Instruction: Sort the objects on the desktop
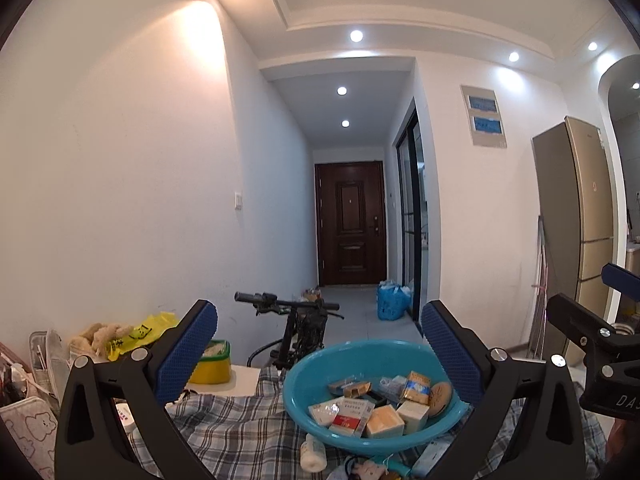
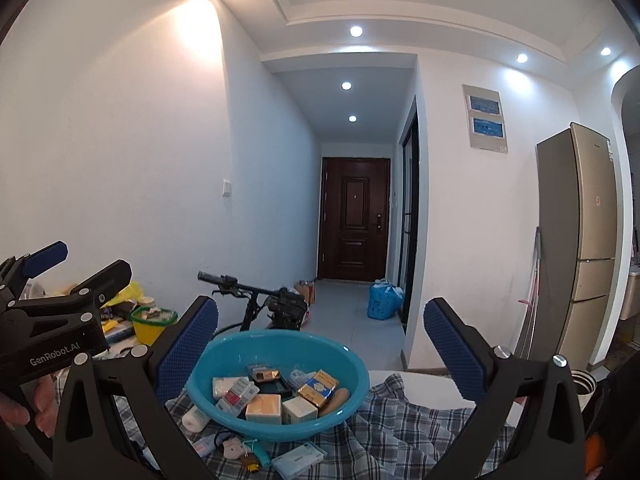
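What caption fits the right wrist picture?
Open right gripper hovers over a blue basin of small boxes on a plaid cloth.

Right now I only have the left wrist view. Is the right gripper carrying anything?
Observer: No. In its own view the right gripper is open with nothing between its fingers, and the blue basin sits ahead of it.
Operator: What is to the right of the basin? That gripper blocks my view there.
Observer: The plaid cloth ends there and bare white tabletop shows. A steel-rimmed container stands at the tabletop's right end.
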